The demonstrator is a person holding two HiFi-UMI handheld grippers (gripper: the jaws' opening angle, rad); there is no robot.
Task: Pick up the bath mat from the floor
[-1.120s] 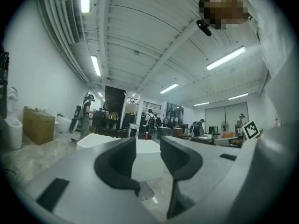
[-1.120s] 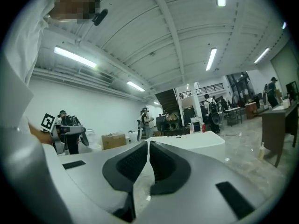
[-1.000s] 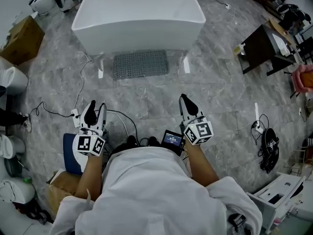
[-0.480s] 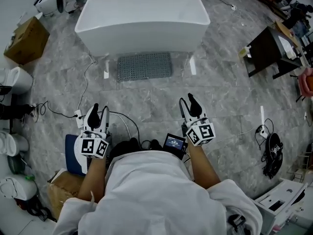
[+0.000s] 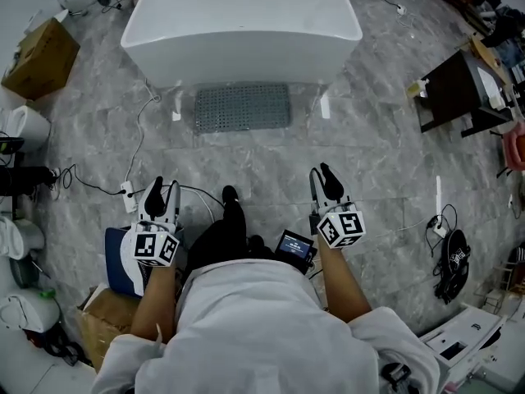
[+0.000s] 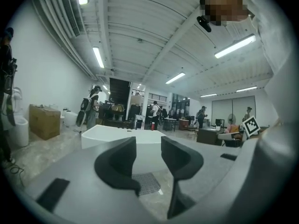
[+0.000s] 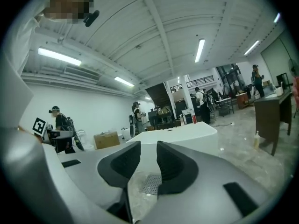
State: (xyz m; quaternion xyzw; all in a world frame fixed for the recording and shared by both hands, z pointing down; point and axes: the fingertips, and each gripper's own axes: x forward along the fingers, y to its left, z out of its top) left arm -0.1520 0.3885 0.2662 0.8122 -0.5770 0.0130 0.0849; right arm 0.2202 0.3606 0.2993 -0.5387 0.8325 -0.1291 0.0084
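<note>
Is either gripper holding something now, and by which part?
Nothing is held. The left gripper is open and empty; the right gripper has just been closing on nothing. The bath mat lies untouched on the floor.

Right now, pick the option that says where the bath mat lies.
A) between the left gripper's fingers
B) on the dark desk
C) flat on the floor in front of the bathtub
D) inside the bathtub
C: the grey bath mat lies flat on the marble floor, just in front of the white bathtub.
</note>
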